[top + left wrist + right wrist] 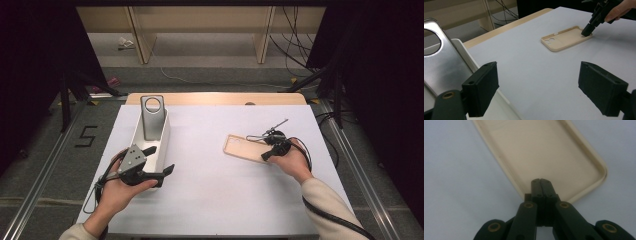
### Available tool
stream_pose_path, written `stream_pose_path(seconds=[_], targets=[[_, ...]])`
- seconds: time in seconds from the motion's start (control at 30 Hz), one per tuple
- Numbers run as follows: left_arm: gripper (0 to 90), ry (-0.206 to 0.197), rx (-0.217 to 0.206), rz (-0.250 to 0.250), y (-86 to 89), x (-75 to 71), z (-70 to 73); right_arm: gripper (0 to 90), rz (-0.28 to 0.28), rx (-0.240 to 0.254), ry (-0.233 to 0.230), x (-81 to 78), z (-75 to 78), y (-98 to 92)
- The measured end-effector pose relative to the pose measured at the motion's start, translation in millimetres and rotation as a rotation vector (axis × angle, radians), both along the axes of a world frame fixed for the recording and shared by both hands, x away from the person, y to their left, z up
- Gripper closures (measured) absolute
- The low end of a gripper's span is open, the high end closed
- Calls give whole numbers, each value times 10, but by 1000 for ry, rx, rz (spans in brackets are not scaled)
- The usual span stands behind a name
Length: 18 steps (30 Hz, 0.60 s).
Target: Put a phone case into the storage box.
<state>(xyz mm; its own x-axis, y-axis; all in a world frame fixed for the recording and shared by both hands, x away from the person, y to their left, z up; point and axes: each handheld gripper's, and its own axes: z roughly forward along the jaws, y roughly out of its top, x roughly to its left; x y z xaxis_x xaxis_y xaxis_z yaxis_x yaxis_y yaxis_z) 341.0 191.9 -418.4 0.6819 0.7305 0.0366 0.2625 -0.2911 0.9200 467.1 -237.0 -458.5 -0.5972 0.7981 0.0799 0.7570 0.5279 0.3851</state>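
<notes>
A beige phone case point(242, 147) lies open side up on the white table, right of centre. My right gripper point(266, 156) is shut, and its closed tips rest on the inside of the beige case point(544, 150) near one end, with nothing between the jaws. A silver phone case point(152, 117) stands leaning in a white bin point(165, 137) at the left. My left gripper point(161, 160) is open at the bin's near end with nothing in it. In the left gripper view my left gripper point(540, 87) faces across the table toward the beige case point(566, 38) and the right gripper point(587, 31).
The white table sheet point(210, 185) spreads between the two hands. A wooden strip point(215, 98) runs along the far edge. Beyond it are wooden shelf legs and loose cables point(295, 55) on the floor. A "5" mark point(86, 136) lies on the floor at the left.
</notes>
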Motion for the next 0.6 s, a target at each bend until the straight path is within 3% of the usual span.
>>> stream_pose_path(seconds=[0.27, 0.43, 0.6], targets=[[160, 0, 4, -3, -6, -1, -1, 900, 92, 17, 72, -316, 8, 192], [160, -1, 2, -6, -19, -6, 3, 900, 155, 32, 93, -487, -1, 349], [160, -1, 3, -7, -22, -6, 1, 900, 180, 41, 101, -558, -13, 488]])
